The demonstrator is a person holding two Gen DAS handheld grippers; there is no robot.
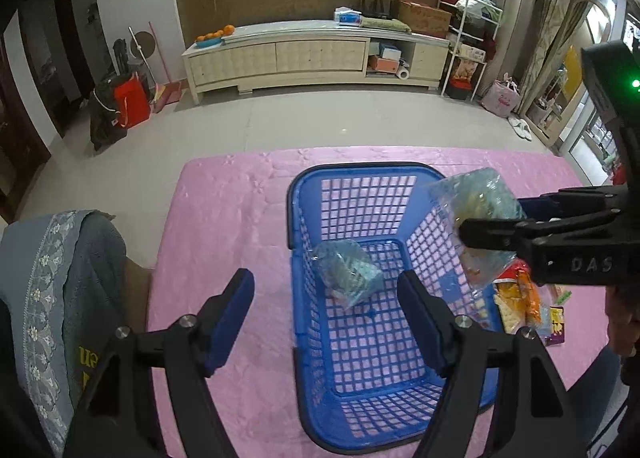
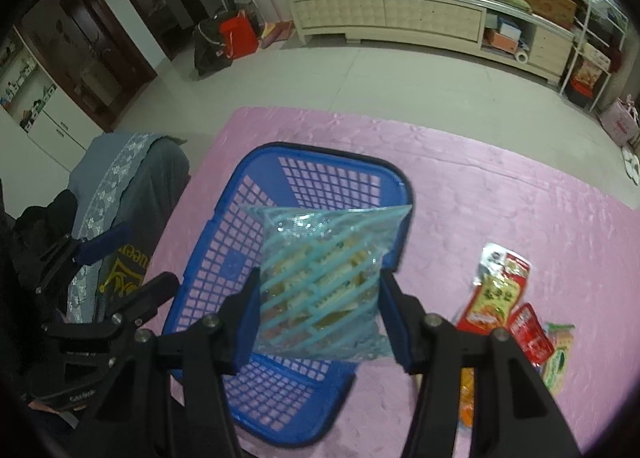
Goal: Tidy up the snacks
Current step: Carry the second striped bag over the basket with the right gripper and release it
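held pack: clear bag with teal stripes point(image 2: 320, 282), pale biscuit-like pieces inside; pinched on both sides by the right gripper point(image 2: 318, 294), hanging above the basket's right wall in the left wrist view point(image 1: 476, 218)
right gripper: blue pads point(image 2: 390, 314) pressing into the bag's left and right edges, bag upright between them, its top seal toward the far side
basket: blue plastic lattice basket point(image 1: 304, 218) with a dark rim, sits on the pink tablecloth point(image 1: 224, 218), long axis running away from the cameras
in basket: one more teal-striped clear bag point(image 1: 346, 272) lying on the basket floor near the far left corner, tilted
left gripper: point(image 1: 326, 318) fingers spread, nothing between them; left finger over the cloth, right finger over the basket interior; not touching the bag below as far as I can tell
loose snacks: red and yellow packets point(image 2: 498, 290) on the cloth to the right of the basket, a green-labelled packet point(image 2: 558, 358) just beside them; print too small to read
left of table: chair draped in grey-blue embroidered fabric point(image 1: 52, 282), touching the table edge
background: tiled floor, long cream cabinet point(image 1: 316, 54) along the far wall with a plate of oranges point(image 1: 214, 36) on its left end
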